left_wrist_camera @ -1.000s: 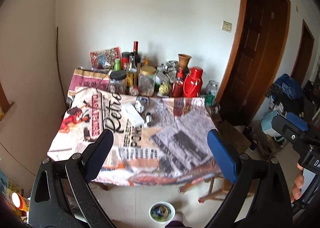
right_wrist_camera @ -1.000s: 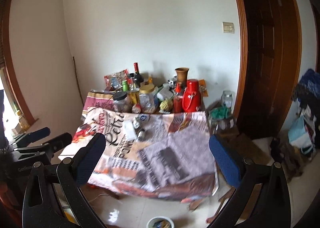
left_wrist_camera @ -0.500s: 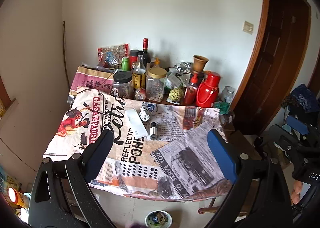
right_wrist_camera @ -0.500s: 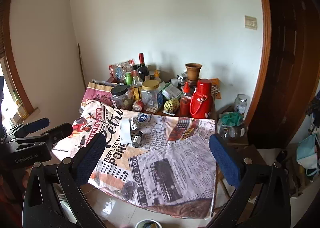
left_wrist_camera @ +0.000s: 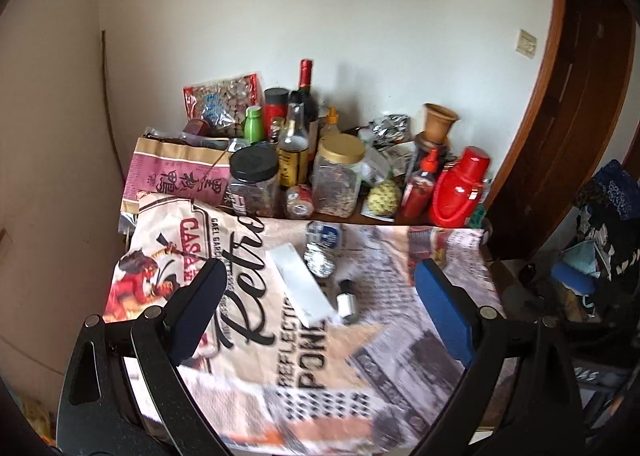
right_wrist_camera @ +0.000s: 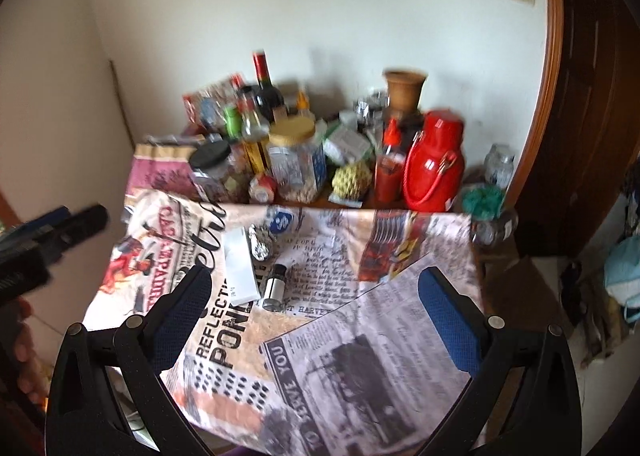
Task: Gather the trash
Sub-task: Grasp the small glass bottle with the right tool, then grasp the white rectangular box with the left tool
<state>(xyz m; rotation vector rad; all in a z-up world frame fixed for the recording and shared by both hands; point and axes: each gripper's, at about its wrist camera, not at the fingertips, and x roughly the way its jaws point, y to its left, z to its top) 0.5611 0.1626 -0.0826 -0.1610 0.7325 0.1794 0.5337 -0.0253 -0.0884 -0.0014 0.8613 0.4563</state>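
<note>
A corner table (left_wrist_camera: 248, 396) under a printed cloth, jars and bottles crowded along its back edge by the wall.

Both grippers hang above the near edge, the left gripper (left_wrist_camera: 320, 312) and right gripper (right_wrist_camera: 316, 318) each spread wide with nothing between the pads. Mid-cloth the trash lies close together: a white box (left_wrist_camera: 301, 288), a foil ball (left_wrist_camera: 319, 263) just beside it, a small bottle (left_wrist_camera: 345, 302) on its side, and what may be a crushed blue-labelled bottle (left_wrist_camera: 323, 234), too blurred to be sure.
</note>
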